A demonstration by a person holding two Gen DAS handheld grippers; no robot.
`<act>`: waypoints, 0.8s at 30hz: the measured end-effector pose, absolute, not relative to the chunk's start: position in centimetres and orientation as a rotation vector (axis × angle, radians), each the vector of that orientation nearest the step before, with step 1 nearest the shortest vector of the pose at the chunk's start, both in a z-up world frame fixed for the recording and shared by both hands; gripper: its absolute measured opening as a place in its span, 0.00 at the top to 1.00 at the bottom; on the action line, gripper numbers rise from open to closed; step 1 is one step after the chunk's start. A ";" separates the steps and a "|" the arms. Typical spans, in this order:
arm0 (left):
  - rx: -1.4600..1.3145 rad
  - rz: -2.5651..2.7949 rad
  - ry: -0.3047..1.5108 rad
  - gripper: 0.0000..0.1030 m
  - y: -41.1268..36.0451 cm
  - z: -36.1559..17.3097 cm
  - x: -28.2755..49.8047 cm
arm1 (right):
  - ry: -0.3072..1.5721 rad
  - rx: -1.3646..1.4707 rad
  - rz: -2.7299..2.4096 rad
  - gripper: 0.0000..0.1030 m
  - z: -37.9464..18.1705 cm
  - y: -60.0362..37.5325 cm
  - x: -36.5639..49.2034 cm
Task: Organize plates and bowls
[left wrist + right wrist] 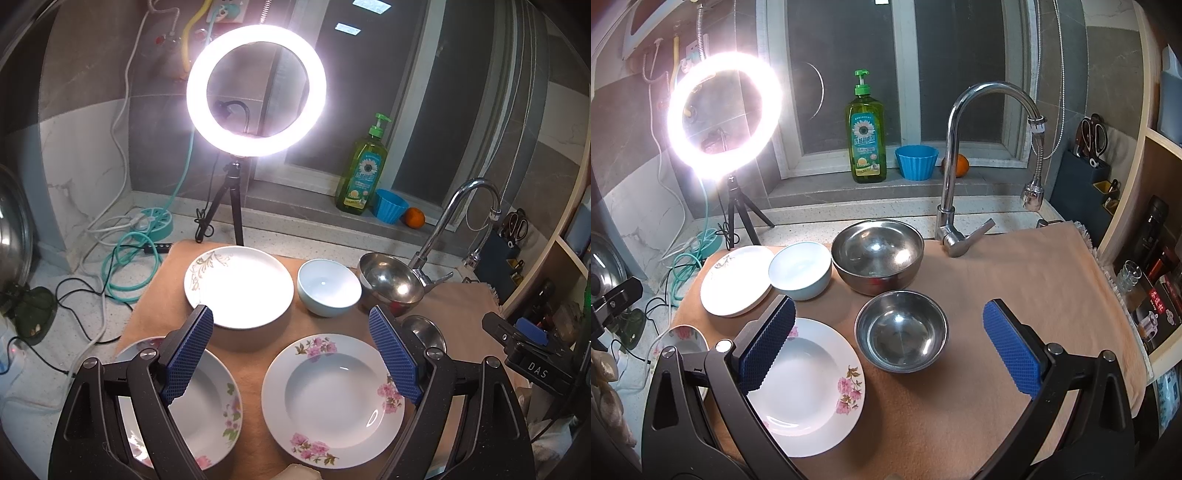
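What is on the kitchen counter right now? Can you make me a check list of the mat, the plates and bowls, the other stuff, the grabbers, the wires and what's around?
Surface: tan mat on a speckled counter, bare on its right side.
Job's things: gold-leaf plate, light blue bowl, big steel bowl, small steel bowl, pink-flower plate, second flowered plate; all separate, none stacked.
Clutter: green soap bottle, blue cup, orange on the sill.
Grippers: left gripper open, empty; right gripper open, empty.
Cables: teal hose and black wires left of the mat.
Surroundings: lit ring light, faucet, dark window.
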State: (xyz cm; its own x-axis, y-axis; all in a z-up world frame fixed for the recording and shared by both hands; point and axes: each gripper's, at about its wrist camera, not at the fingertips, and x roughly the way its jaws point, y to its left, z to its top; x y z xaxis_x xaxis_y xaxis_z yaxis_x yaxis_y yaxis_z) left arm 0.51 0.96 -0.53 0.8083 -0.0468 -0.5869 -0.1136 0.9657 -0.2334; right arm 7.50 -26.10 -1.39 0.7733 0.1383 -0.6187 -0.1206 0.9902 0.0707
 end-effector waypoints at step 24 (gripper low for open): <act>-0.263 0.036 0.629 0.16 0.7 -0.5 0.4 | 0.680 0.029 0.140 0.00 -1.7 -26.0 7.3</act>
State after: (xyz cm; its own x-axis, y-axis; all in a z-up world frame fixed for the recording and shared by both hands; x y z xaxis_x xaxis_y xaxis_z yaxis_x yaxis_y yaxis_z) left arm 0.43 0.71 -0.45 0.8089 -0.0465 -0.5861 -0.1130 0.9660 -0.2326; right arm 7.31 -25.98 -1.68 0.7684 0.1390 -0.6247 -0.1198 0.9901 0.0730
